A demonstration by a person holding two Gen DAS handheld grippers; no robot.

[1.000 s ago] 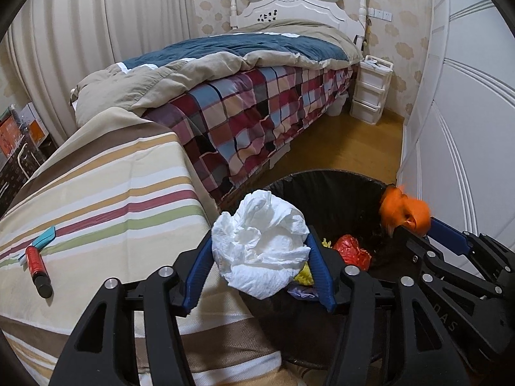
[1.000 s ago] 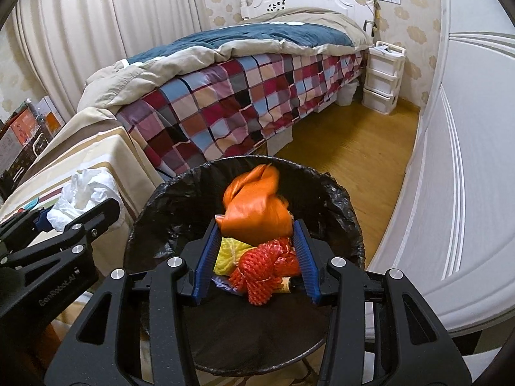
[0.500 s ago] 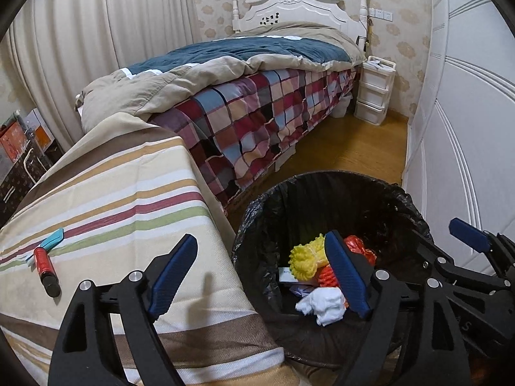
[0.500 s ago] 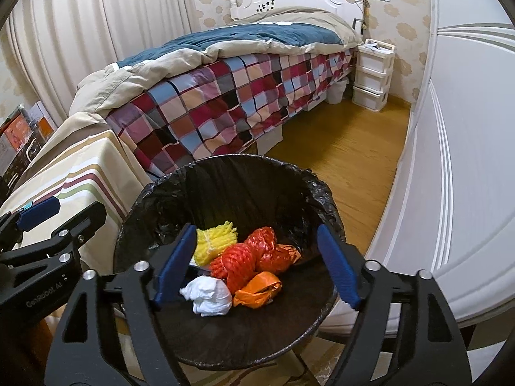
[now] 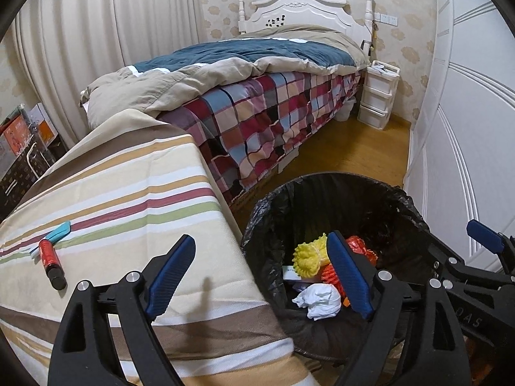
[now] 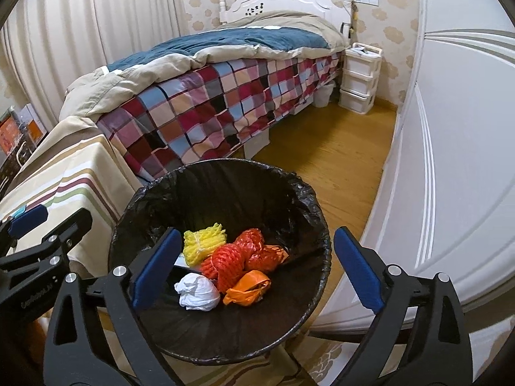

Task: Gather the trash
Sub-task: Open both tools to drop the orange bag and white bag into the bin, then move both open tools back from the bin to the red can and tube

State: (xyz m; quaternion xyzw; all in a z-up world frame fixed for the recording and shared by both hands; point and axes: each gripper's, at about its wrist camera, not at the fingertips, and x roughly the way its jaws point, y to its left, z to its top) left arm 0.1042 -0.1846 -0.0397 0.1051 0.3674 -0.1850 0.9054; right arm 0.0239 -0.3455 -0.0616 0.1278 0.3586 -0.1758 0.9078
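Note:
A black-lined trash bin (image 6: 317,212) stands on the floor beside the striped table; it also shows in the left wrist view (image 5: 408,202). Inside lie a white crumpled paper (image 6: 197,292) (image 5: 318,299), an orange bag (image 6: 248,292), red net (image 6: 225,262) and yellow net (image 6: 203,246) (image 5: 309,255). My right gripper (image 6: 259,270) is open and empty above the bin. My left gripper (image 5: 260,276) is open and empty, straddling the table edge and the bin's left rim.
A red tube (image 5: 51,263) and a light blue item (image 5: 56,232) lie on the striped tablecloth (image 5: 128,199). A bed with a plaid cover (image 5: 264,119) stands behind. White wardrobe doors (image 6: 450,160) are on the right. A white drawer unit (image 5: 376,96) stands by the bed.
Both grippers opened. The white paper fell from the left gripper and the orange bag from the right gripper into the bin, where both now lie.

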